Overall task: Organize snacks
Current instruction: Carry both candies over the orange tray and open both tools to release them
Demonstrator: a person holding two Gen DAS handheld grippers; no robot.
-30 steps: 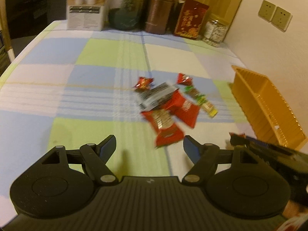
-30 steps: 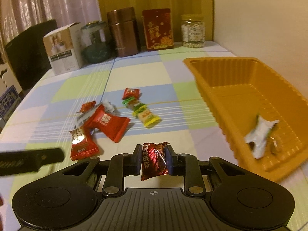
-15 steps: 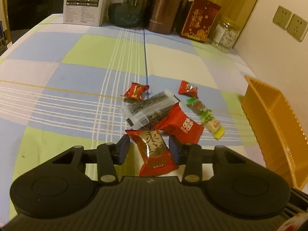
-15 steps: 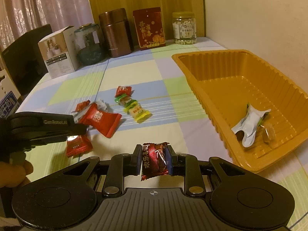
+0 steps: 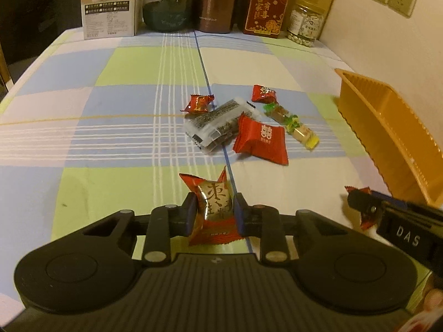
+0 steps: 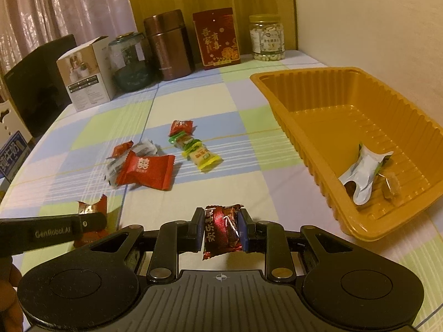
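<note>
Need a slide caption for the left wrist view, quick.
Left gripper closing on a red-and-gold snack packet; five more snacks wait on the checked tablecloth.

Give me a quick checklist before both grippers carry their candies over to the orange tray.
1. Left gripper on the red-and-gold candy: jaws closing, candy between them, pads touching; ok.
2. Right gripper grips the dark red candy: ok.
3. Orange tray has free space: ok.
4. Left candy off the tablecloth: cannot tell.
5. Path to tray clear: ok.
</note>
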